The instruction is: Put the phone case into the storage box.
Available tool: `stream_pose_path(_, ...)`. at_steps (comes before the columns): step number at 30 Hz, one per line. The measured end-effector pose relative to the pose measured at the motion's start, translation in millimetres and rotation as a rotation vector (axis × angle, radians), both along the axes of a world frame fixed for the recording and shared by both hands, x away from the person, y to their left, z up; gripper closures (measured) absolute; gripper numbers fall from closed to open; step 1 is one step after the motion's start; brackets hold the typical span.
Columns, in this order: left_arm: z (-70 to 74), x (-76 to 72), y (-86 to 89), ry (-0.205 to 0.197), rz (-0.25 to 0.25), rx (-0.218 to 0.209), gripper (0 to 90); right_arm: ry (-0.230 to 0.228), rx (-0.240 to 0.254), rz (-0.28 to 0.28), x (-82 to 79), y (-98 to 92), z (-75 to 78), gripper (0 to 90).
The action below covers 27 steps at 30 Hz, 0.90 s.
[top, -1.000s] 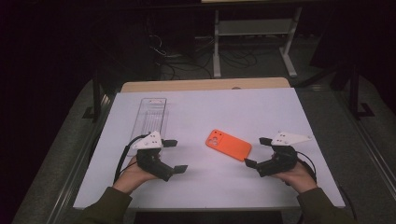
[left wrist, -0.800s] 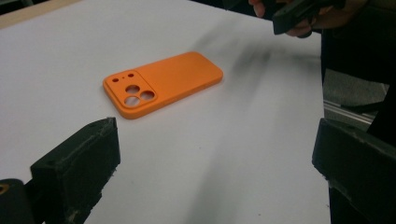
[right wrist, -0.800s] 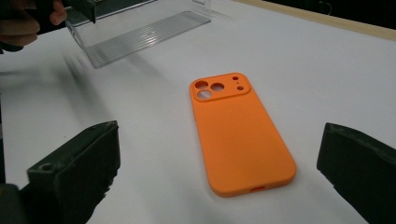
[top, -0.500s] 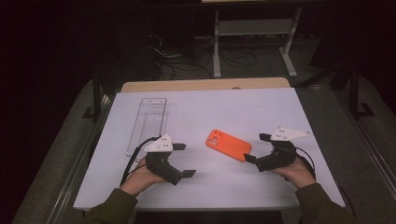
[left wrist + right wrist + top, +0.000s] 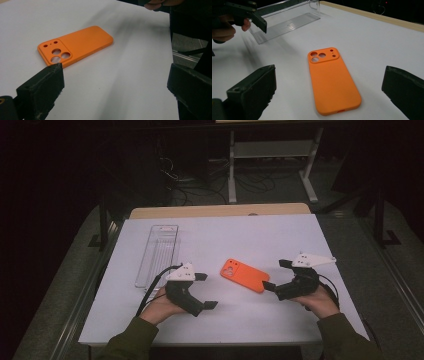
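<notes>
Bare tabletop [image 5: 260,240] is seen on every side of the case [image 5: 245,275], so it can be approached freely. The left edge is taken up by a clear tray [image 5: 157,254], well apart.

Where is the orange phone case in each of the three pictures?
High view: the orange phone case lies flat on the white table, right of middle, between the two grippers.
Left gripper view: it lies upper left, camera holes nearest the lens.
Right gripper view: it lies in the middle, camera holes at the far end.
Shared landmark: the clear plastic tray, also at the upper left of the right gripper view.
</notes>
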<state>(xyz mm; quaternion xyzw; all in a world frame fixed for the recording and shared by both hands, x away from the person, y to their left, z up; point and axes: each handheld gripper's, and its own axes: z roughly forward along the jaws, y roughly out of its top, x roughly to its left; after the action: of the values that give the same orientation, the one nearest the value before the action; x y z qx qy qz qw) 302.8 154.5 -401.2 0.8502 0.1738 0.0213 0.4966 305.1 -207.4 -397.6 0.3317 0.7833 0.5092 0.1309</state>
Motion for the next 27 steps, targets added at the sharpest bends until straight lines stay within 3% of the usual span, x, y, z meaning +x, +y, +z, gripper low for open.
stream_pose_path(9,-6.8,-3.9,1.8,0.006,-0.001,-0.019,0.7,0.013,-0.050,0.042,7.7,6.2,9.6,0.0)
stream_pose_path(13,-7.8,-1.9,3.9,0.007,0.007,-0.028,0.7,0.019,-0.053,0.033,11.5,6.8,11.6,0.0)
stream_pose_path(22,-10.5,-3.5,2.6,0.006,-0.012,-0.005,0.9,0.034,-0.086,0.032,19.4,9.2,14.1,0.0)
stream_pose_path(27,-10.2,-2.4,3.3,0.025,0.002,-0.024,0.9,0.028,-0.078,0.029,24.6,11.6,17.8,0.0)
